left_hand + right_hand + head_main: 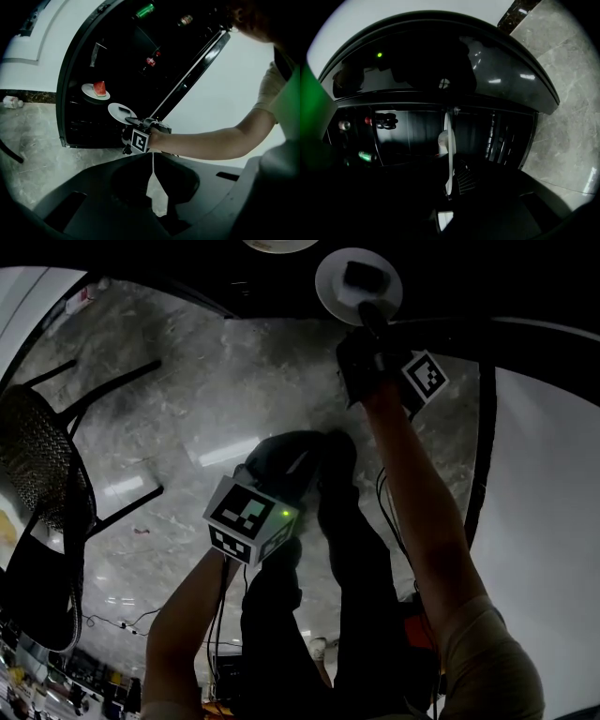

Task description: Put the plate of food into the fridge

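A white plate (339, 289) with a dark piece of food (361, 276) is held at the mouth of the open black fridge (70, 126). My right gripper (368, 310) is shut on the plate's near rim. In the right gripper view the plate (449, 154) stands edge-on between the jaws, with the dark fridge shelves behind it. The left gripper view shows this plate (117, 114) just below and in front of a second plate with a watermelon slice (98, 88) on a shelf. My left gripper (153, 157) hangs back, shut and empty, low over the floor (300, 454).
The fridge door (197, 70) stands open to the right of the plate. Cans and bottles (151, 61) sit deeper inside. A black wire chair (47, 484) stands on the marble floor at the left. The person's legs are below the left gripper.
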{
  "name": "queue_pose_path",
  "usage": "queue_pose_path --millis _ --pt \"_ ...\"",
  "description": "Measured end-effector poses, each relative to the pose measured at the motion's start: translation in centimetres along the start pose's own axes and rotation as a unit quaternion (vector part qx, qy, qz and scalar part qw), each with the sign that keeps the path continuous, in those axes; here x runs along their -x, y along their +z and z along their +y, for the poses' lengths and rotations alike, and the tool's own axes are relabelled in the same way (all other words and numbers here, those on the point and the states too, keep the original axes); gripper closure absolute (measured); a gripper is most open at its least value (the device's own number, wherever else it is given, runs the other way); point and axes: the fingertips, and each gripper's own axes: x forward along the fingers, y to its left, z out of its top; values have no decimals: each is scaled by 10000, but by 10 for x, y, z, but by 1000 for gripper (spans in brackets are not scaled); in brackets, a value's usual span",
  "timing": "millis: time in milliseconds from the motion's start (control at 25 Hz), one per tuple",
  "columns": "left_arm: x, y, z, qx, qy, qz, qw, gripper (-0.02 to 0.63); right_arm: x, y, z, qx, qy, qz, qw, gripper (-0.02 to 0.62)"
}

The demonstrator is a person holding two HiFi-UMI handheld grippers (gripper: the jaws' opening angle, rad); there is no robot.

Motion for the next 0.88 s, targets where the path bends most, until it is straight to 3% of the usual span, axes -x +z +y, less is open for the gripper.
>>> queue_pose_path --millis 200,880 --pt "-4 -6 9 89 5 -28 10000 589 -7 0 3 -39 31 -93 9999 563" --pt "-45 10 60 -373 -31 -523 9979 589 -29 10 12 -220 259 -402 9986 563"
